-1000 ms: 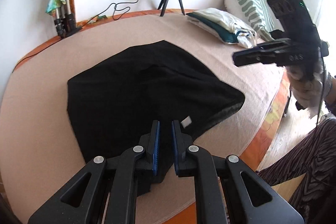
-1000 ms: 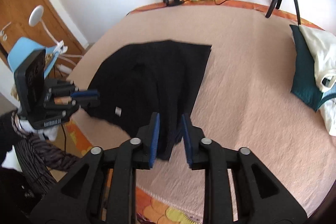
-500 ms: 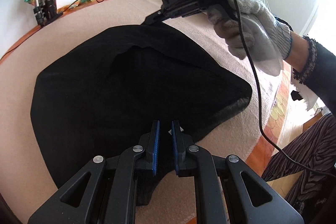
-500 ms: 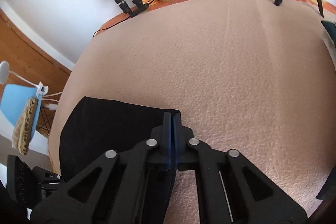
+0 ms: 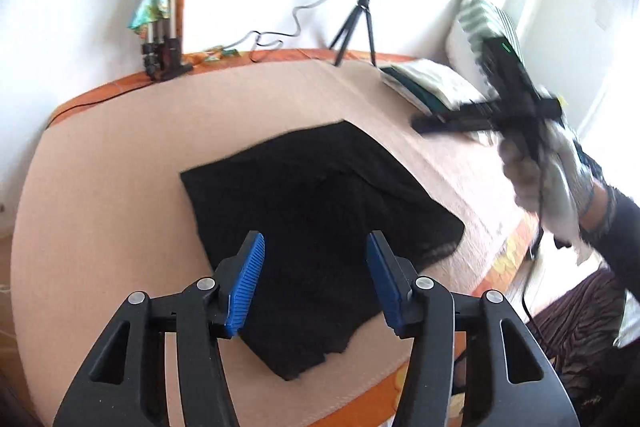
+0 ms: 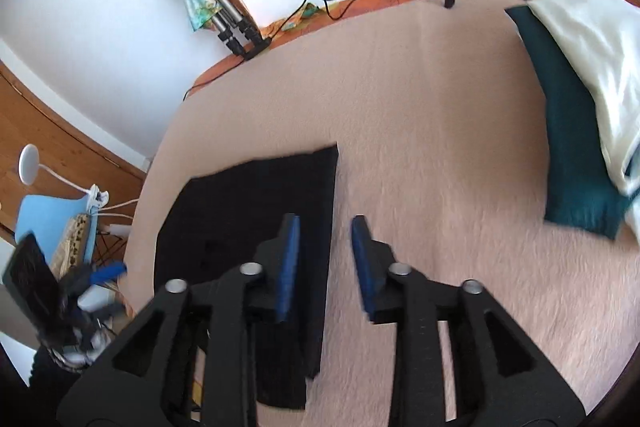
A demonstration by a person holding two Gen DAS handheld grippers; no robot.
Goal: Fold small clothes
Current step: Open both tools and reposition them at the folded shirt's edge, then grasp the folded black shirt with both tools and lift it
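Both grippers hung apart & empty: left gripper [image 5: 315, 267] over black garment [image 5: 320, 227] mid-frame, right gripper [image 6: 325, 259] at its edge. Next fold prob. needed matched corner grips, lifted evenly.

Bright daylight, window glare blown out at right edge (left view); fisheye vignette corners; motion blur on moving gripper.

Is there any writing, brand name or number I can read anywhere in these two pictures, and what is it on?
No legible text in either view.
Right gripper body: blurred by motion, no lettering can be read.
Black garment on the beige blanket: no label showing.
Left gripper: no markings visible.
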